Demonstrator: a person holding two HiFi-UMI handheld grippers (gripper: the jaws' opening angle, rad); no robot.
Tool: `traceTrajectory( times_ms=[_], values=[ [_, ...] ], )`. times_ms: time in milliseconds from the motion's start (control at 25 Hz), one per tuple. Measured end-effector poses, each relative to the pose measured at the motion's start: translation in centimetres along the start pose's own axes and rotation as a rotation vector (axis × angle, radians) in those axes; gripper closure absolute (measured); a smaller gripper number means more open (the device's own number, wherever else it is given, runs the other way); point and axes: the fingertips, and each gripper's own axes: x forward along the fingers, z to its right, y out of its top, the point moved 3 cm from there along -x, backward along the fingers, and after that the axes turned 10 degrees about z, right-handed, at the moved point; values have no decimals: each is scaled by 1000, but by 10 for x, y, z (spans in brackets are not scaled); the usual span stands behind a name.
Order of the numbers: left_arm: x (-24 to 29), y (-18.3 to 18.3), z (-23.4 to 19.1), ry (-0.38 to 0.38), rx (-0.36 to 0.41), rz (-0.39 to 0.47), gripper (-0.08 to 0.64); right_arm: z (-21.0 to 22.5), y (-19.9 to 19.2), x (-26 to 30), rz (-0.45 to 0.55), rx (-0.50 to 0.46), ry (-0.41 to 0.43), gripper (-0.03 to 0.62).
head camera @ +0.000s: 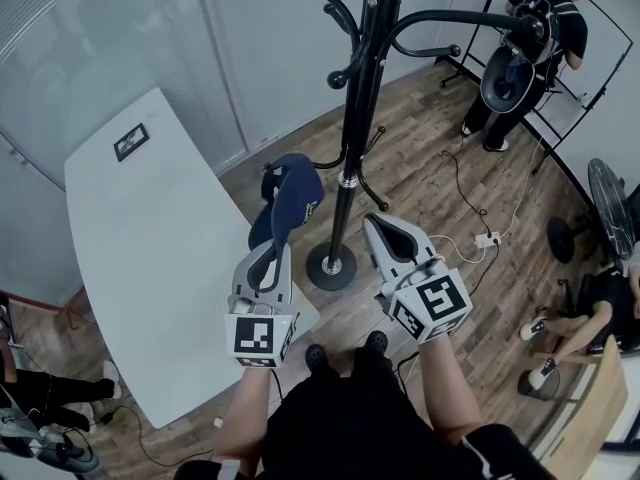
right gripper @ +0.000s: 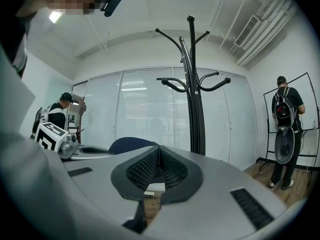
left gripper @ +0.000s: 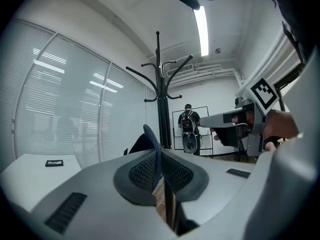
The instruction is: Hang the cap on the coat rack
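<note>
A navy cap [head camera: 295, 200] is pinched by its brim in my left gripper [head camera: 275, 255], which is shut on it. It hangs just left of the black coat rack pole [head camera: 350, 118], well below the hooks [head camera: 345, 73]. In the left gripper view the brim's dark edge [left gripper: 152, 143] stands upright between the meshed pads, with the coat rack [left gripper: 160, 94] behind it. My right gripper [head camera: 386, 228] is shut and holds nothing, just right of the pole. In the right gripper view its pads [right gripper: 145, 168] meet, the cap [right gripper: 131, 145] shows at the left, and the rack [right gripper: 192, 84] rises ahead.
A white table [head camera: 150, 248] stands at the left, close to the rack's round base [head camera: 332, 266]. A person with a backpack [head camera: 535, 28] stands at the back right by a frame. A fan [head camera: 610, 208], a power strip [head camera: 487, 239] with cables and a seated person [head camera: 600, 308] are at the right.
</note>
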Motion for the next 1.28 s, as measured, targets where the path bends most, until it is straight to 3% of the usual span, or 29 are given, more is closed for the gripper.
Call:
traceTrajectory(
  times_ms=[200, 800, 1280],
  values=[
    [0, 1, 0, -32, 44, 27, 528, -6, -8, -2, -8, -6, -13, 561],
    [16, 5, 20, -144, 53, 5, 528, 11, -2, -12, -7, -5, -75, 561],
    [20, -18, 34, -165, 14, -44, 528, 14, -8, -24, -26, -7, -92, 561]
  ],
)
